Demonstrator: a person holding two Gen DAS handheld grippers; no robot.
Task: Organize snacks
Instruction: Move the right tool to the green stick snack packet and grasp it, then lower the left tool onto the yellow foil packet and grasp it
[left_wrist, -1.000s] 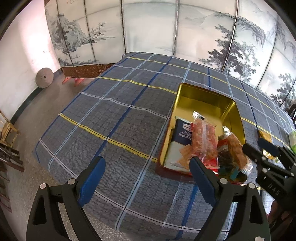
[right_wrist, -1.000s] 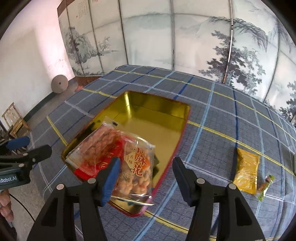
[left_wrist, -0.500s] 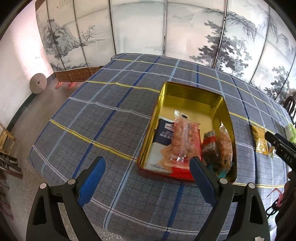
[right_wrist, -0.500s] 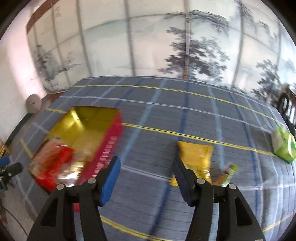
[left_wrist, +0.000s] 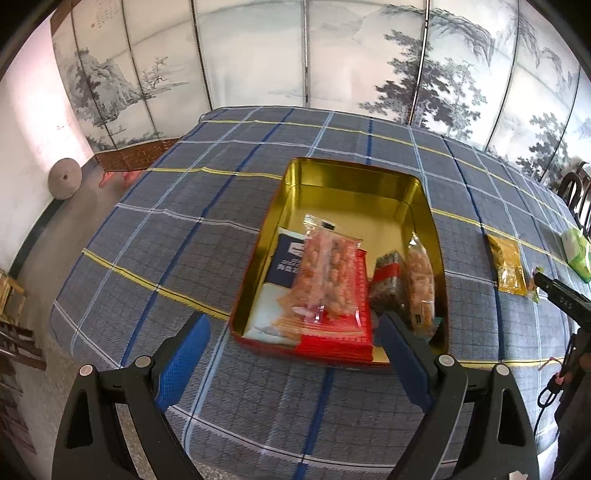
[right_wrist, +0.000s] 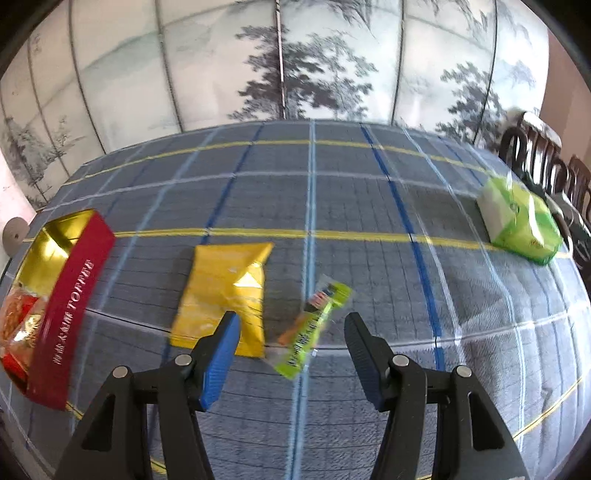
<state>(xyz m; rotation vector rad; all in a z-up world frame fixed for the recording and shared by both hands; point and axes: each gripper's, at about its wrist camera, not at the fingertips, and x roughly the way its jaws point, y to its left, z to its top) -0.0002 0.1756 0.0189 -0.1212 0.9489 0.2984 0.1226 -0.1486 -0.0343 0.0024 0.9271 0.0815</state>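
Note:
A gold tin with red sides (left_wrist: 354, 184) sits on the plaid tablecloth and holds several snack bags, among them a peanut bag (left_wrist: 327, 280) and a fried-snack bag (left_wrist: 419, 280). My left gripper (left_wrist: 291, 363) is open and empty, just in front of the tin. My right gripper (right_wrist: 291, 356) is open and empty, over a small green snack stick (right_wrist: 314, 325). A yellow packet (right_wrist: 225, 291) lies just left of the stick. The tin's red side (right_wrist: 70, 306) shows at far left. The right gripper also shows in the left wrist view (left_wrist: 561, 299).
A green-and-white pack (right_wrist: 517, 218) lies at the table's far right, near dark wooden chairs (right_wrist: 546, 162). A painted folding screen (left_wrist: 295, 55) stands behind the table. The table's near edge drops to the floor at left (left_wrist: 37, 258).
My right gripper has let go of the fried-snack bag into the tin and swung right, over the green stick and yellow packet. My left gripper has drawn back slightly from the tin.

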